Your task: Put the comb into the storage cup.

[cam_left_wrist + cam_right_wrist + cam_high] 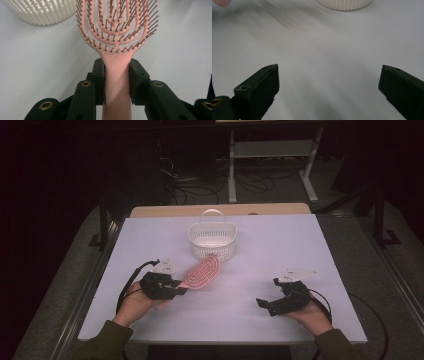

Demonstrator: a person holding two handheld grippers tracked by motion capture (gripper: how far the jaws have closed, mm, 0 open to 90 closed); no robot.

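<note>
Pink plastic hairbrush (117, 37) with brown-tipped bristles is clamped by its handle between the two black jaws of the left gripper (117, 75), pads pressed against either side of the handle. In the high view that gripper (172, 287) sits at the near left of the white table (280, 245), and the brush head (202, 271) slants toward the far right (bristles up), ending just beside the white slatted plastic basket (212, 240) with its loop handle. Well apart at the near right, the right gripper (265, 305) hangs with jaws spread wide, nothing between them.
</note>
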